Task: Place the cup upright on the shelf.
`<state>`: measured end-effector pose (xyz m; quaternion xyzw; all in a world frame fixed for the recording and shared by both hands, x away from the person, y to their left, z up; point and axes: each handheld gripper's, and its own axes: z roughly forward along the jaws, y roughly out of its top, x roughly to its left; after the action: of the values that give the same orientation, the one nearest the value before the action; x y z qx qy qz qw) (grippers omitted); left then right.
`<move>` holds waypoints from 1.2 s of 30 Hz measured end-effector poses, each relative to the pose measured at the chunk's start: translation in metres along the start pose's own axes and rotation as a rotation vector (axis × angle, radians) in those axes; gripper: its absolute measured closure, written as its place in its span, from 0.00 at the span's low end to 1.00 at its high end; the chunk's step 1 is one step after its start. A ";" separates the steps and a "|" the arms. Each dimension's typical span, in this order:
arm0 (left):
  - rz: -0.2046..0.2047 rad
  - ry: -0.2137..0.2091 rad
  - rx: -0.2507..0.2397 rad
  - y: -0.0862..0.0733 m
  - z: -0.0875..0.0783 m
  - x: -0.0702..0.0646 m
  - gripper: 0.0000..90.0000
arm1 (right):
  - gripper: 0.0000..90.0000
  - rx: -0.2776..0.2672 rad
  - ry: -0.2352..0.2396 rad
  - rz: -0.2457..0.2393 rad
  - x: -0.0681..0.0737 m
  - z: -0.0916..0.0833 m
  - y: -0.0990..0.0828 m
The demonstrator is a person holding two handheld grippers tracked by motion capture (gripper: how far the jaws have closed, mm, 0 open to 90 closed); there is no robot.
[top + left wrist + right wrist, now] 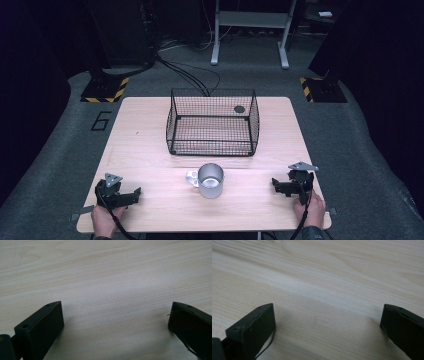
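Note:
A metal mug [210, 180] with its handle to the left stands upright near the front middle of the wooden table [145, 130]. Behind it sits a black wire basket [212, 122], with nothing inside. My left gripper [134, 195] rests at the front left of the table, pointing right, its jaws wide apart over bare wood [115, 307]. My right gripper [276, 185] rests at the front right, pointing left toward the mug, open as well, with bare wood [327, 312] between its jaws.
A small dark round spot [239, 109] shows on the table behind the basket. Around the table lie grey floor, cables [190, 75] and stand bases with yellow-black tape [105, 90]. A white frame [250, 30] stands at the back.

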<state>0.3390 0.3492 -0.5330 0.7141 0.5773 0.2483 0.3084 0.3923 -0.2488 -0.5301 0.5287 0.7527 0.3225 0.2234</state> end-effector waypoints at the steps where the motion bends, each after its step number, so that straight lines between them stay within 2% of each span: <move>1: 0.000 0.000 0.000 0.000 0.000 0.000 0.00 | 0.00 0.000 0.000 0.000 0.000 0.000 0.000; 11: 0.001 0.000 0.006 0.000 0.000 0.000 0.00 | 0.00 0.001 0.003 0.005 0.000 0.000 0.000; 16: -0.002 0.001 -0.005 0.000 0.001 0.000 0.00 | 0.00 -0.001 0.004 0.004 0.000 0.000 0.000; 21: -0.003 -0.023 -0.014 0.001 0.001 0.001 0.00 | 0.00 -0.003 0.005 0.005 0.000 0.000 0.000; 22: -0.006 -0.042 -0.009 0.001 0.000 0.002 0.00 | 0.00 -0.001 0.005 0.004 0.000 0.000 0.000; 24: -0.010 -0.053 -0.016 0.002 0.000 0.001 0.00 | 0.00 -0.002 0.006 0.002 0.000 0.000 0.000; 36: 0.049 -0.137 -0.058 0.025 -0.022 -0.017 0.00 | 0.00 0.000 0.006 0.003 0.000 0.000 0.000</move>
<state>0.3369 0.3327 -0.4998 0.7342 0.5295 0.2230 0.3618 0.3925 -0.2487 -0.5302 0.5290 0.7526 0.3242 0.2205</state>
